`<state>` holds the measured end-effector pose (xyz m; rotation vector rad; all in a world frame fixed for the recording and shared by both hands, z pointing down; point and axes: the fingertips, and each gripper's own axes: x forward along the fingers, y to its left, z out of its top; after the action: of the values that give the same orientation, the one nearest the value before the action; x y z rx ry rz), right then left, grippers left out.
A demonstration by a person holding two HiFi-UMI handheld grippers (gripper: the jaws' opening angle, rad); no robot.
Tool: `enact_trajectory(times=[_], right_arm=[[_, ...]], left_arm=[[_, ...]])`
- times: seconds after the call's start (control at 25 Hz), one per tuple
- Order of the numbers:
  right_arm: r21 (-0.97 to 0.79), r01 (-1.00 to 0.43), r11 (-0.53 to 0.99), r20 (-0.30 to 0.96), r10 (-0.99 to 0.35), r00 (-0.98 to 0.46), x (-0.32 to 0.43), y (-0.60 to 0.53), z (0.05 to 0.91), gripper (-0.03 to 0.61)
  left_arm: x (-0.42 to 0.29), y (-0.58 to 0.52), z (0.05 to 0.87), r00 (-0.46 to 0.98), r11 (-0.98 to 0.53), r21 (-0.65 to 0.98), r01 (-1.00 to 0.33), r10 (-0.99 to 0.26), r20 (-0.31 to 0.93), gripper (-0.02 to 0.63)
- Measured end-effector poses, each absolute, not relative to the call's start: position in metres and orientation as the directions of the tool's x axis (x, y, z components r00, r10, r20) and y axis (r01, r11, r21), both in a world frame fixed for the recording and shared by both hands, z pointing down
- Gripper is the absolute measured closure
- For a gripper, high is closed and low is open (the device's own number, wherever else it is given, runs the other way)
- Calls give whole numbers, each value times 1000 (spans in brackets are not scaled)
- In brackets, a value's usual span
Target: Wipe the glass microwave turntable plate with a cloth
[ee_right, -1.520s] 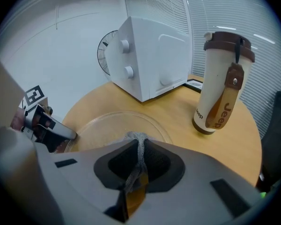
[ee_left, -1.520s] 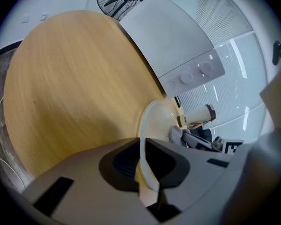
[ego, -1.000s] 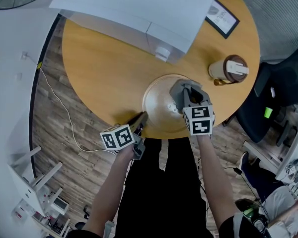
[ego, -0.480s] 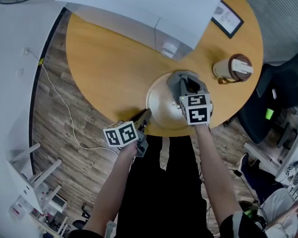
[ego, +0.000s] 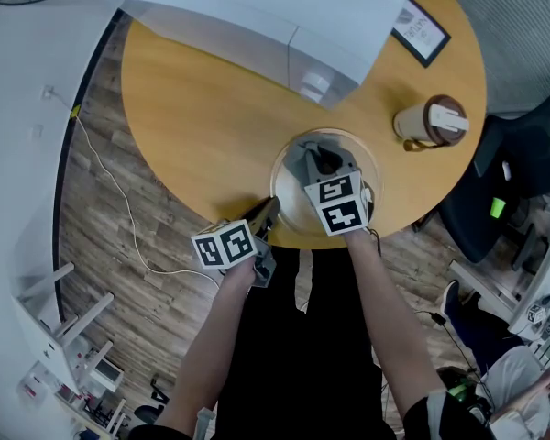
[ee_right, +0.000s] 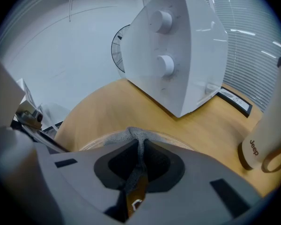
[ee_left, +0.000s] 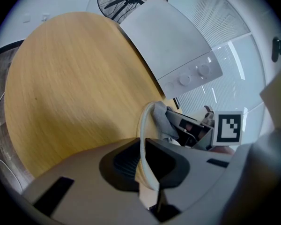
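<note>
Close to the person's body, the left gripper (ego: 267,213) is pinched on the near-left rim of the round clear glass turntable plate (ego: 286,191), which sits at the near edge of the round wooden table (ego: 192,108). Just beyond, the right gripper (ego: 324,161) stands over the plate's middle, its jaws squeezed together on a crumpled grey cloth (ee_right: 139,138) that touches the glass. Farther back on the table sit a white microwave (ego: 257,7) and, off to the right, a brown-lidded paper cup (ego: 429,124).
</note>
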<state>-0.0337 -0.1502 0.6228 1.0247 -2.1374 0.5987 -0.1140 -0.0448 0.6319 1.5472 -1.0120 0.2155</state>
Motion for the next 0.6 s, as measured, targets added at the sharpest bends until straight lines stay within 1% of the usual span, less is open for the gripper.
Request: enact_trajectory(times=[0.32,0.6], right_arm=[[-34,-677,735,784,-400,-474,-69,-99,621,538],[-85,-638,765,790,-338,-511,-72,-51,620,538]], left_arm=[[-115,-44,633,597,96,713,-695,-475,646,584],[-112,-42,632,608,122,728,-674,-469,641,588]])
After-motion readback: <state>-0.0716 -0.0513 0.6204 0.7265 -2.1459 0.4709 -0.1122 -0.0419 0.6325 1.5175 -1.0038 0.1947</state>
